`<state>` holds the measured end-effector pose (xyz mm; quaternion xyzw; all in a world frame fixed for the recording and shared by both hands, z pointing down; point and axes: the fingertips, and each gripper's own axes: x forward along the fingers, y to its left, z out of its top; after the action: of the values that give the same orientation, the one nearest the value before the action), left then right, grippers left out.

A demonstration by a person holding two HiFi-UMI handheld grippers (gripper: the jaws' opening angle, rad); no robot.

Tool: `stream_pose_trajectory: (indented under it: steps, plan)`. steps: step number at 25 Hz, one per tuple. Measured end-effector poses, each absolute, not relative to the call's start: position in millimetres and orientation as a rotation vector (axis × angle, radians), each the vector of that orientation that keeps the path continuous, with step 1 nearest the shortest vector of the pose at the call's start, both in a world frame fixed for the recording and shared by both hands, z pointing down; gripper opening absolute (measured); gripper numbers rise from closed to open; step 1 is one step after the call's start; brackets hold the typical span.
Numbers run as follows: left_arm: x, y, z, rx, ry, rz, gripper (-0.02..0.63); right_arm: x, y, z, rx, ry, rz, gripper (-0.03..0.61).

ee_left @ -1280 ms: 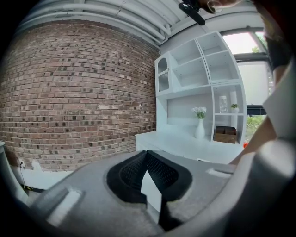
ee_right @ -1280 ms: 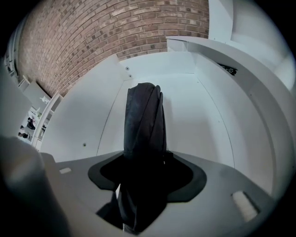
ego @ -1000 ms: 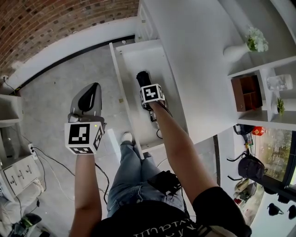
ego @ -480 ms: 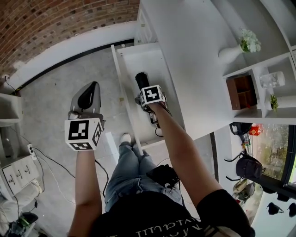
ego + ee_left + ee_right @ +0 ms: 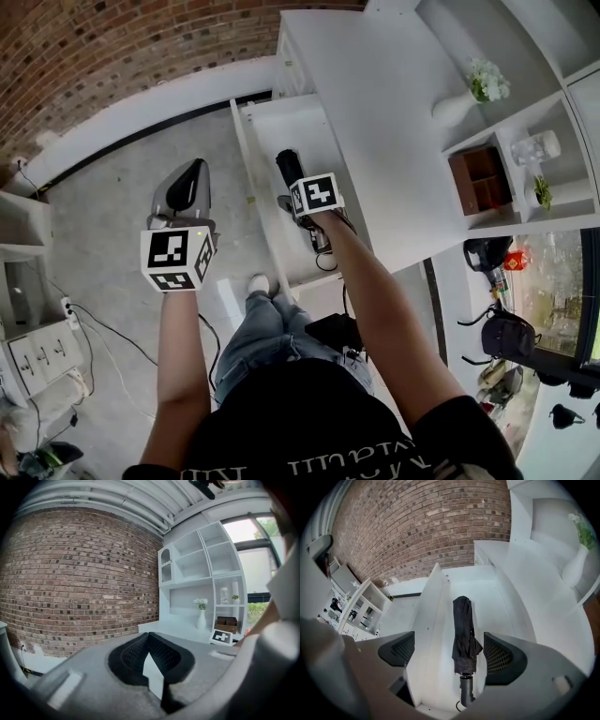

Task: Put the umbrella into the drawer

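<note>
A folded black umbrella (image 5: 462,630) lies lengthwise on the floor of the open white drawer (image 5: 492,602), its handle nearest me. My right gripper (image 5: 451,652) hangs above the handle end and points steeply down. Its jaws stand wide and are closing a little, and the pads (image 5: 502,654) touch nothing. In the head view the umbrella (image 5: 289,167) shows past the right gripper's marker cube (image 5: 316,195). My left gripper (image 5: 190,178) is held out over the floor to the left of the drawer (image 5: 267,127). It is shut and empty, with its pads (image 5: 133,656) meeting at the tips.
The white desk top (image 5: 375,103) runs along the drawer's right side, with a white vase of flowers (image 5: 464,101) and shelf compartments beyond. A brick wall (image 5: 112,47) stands behind. Cables (image 5: 103,328) and low white shelves (image 5: 23,230) are on the floor at the left.
My right gripper has lifted off the umbrella, which stays lying in the drawer. The left gripper has come up a little.
</note>
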<state>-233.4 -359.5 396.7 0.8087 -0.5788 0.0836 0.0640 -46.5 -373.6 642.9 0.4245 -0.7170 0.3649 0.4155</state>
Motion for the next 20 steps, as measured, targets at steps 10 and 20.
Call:
stream_pose_trajectory:
  steps: [10, 20]
  plan:
    - [-221, -351, 372, 2.485, -1.751, 0.177, -0.005, -47, -360, 593, 1.068, -1.884, 0.91, 0.459]
    - [-211, -354, 341, 2.549, -1.779, 0.123, -0.005, -35, -353, 533, 1.121, -2.025, 0.89, 0.433]
